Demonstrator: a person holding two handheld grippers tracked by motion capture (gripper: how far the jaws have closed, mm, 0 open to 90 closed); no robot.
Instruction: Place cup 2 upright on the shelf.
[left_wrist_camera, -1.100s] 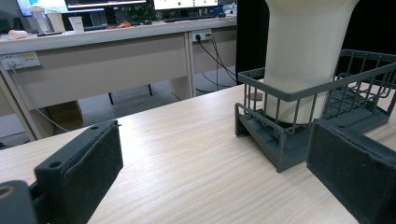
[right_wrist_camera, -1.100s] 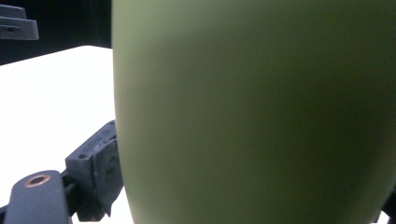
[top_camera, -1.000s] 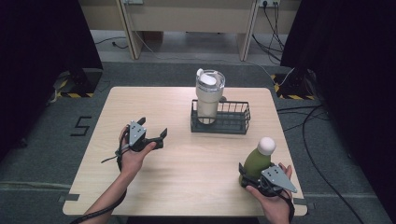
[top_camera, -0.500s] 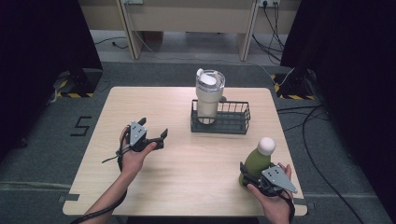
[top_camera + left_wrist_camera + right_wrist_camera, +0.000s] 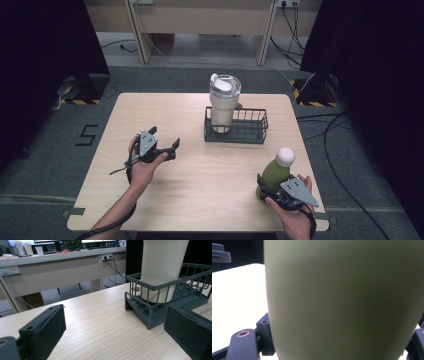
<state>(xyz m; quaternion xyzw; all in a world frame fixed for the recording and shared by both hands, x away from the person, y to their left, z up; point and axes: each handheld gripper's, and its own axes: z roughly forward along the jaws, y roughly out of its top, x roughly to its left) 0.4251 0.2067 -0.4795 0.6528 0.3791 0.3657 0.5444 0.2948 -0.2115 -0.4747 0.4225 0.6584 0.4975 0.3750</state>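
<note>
A green bottle (image 5: 274, 172) with a white cap stands upright near the table's front right corner. My right gripper (image 5: 270, 189) is shut on its lower body; in the right gripper view the bottle (image 5: 342, 300) sits between the jaws. My left gripper (image 5: 164, 140) hovers open at the table's left middle, empty, pointing toward a dark wire basket (image 5: 250, 134). A cream tumbler (image 5: 223, 102) with a clear lid stands in the basket's left end. The left gripper view has the basket (image 5: 150, 312) and tumbler (image 5: 162, 267) just ahead of the wide-apart pads (image 5: 45, 327).
The wooden table (image 5: 200, 190) ends just behind my right hand. Desks (image 5: 200, 20) stand beyond the far edge, and cables (image 5: 345, 145) trail over the floor at the right. A "5" mark (image 5: 86, 135) is taped to the floor at the left.
</note>
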